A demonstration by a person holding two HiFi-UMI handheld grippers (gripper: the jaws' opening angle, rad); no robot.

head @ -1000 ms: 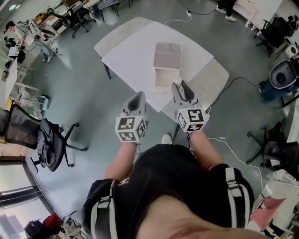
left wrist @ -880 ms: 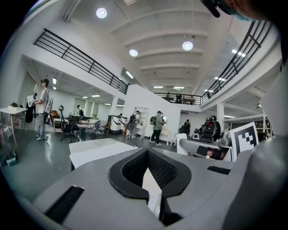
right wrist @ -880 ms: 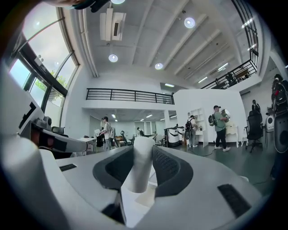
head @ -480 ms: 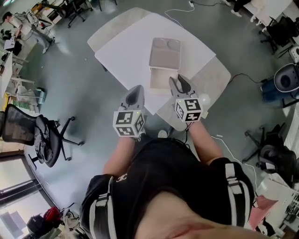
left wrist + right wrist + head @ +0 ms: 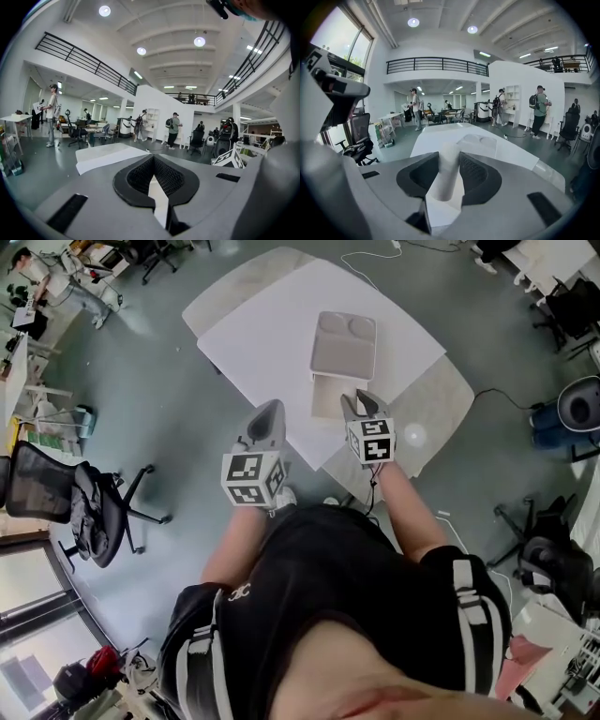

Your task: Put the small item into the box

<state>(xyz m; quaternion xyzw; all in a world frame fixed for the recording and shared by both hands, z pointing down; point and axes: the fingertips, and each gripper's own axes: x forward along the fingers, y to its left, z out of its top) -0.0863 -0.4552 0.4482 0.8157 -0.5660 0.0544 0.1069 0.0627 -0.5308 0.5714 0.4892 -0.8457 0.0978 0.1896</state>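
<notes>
A beige box [image 5: 343, 345] stands open on the white table [image 5: 267, 329], its lid laid back beyond the tray [image 5: 330, 397]. My right gripper [image 5: 361, 401] hovers at the tray's near edge, shut on a small white tube-shaped item [image 5: 446, 176] that stands between the pads. In the right gripper view the box [image 5: 480, 140] lies just ahead of the right gripper [image 5: 449, 157]. My left gripper [image 5: 271, 411] hangs left of the box over the table's near edge. In the left gripper view the left gripper [image 5: 153, 160] has its jaws closed tip to tip, holding nothing.
A grey table section [image 5: 436, 404] adjoins the white one at the right, with a small round white object [image 5: 413, 436] on it. An office chair [image 5: 89, 512] stands at the left, a blue machine [image 5: 577, 409] at the right. Cables run across the floor. People stand far off.
Both grippers have moved forward toward the table; the right one now sits at the box's near edge. The white item stays in the right jaws.
</notes>
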